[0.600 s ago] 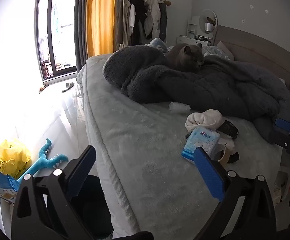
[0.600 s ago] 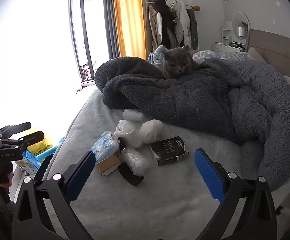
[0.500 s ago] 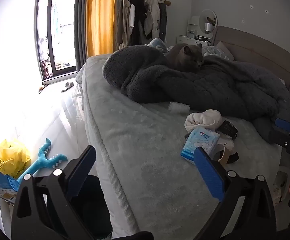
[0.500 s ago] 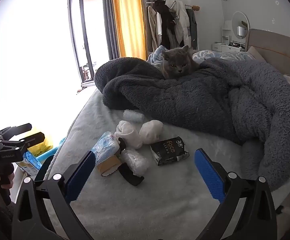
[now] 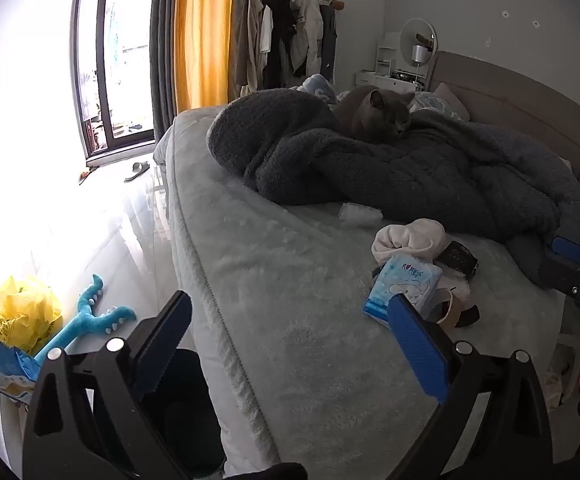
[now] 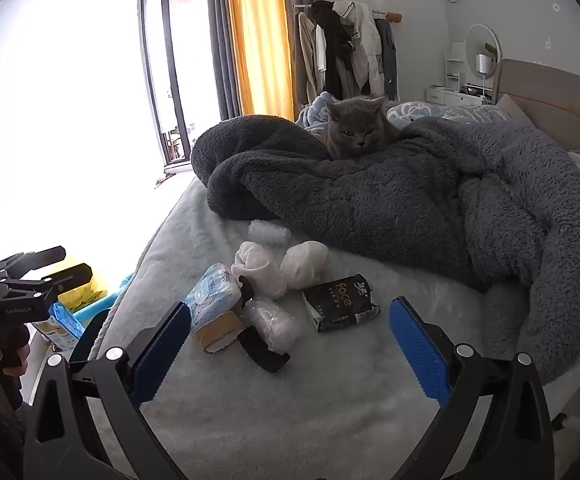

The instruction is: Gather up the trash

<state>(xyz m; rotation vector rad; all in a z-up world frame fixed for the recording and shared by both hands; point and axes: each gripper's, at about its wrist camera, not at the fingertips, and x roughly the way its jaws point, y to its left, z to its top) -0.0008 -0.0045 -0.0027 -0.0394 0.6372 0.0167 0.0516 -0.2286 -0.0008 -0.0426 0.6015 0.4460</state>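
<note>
Right wrist view: a loose heap of trash lies mid-bed on the pale fuzzy bedspread [image 6: 290, 420]: a glossy black packet [image 6: 340, 301] (printed "face"), a crinkly blue tissue pack [image 6: 211, 294], clear bubble wrap [image 6: 273, 322], a tape roll [image 6: 217, 330], balled white socks [image 6: 259, 268]. Behind, a grey cat [image 6: 356, 126] sits on a plush charcoal blanket [image 6: 430, 204]. Right gripper [image 6: 290, 354] and left gripper [image 5: 287, 348] both gape wide, empty, touching nothing.

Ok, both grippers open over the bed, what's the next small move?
Probably ease the right gripper forward and down onto the black packet. It lies flat, apart from the pile, nearly between the open jaws; the left gripper is over bare bed.
</note>
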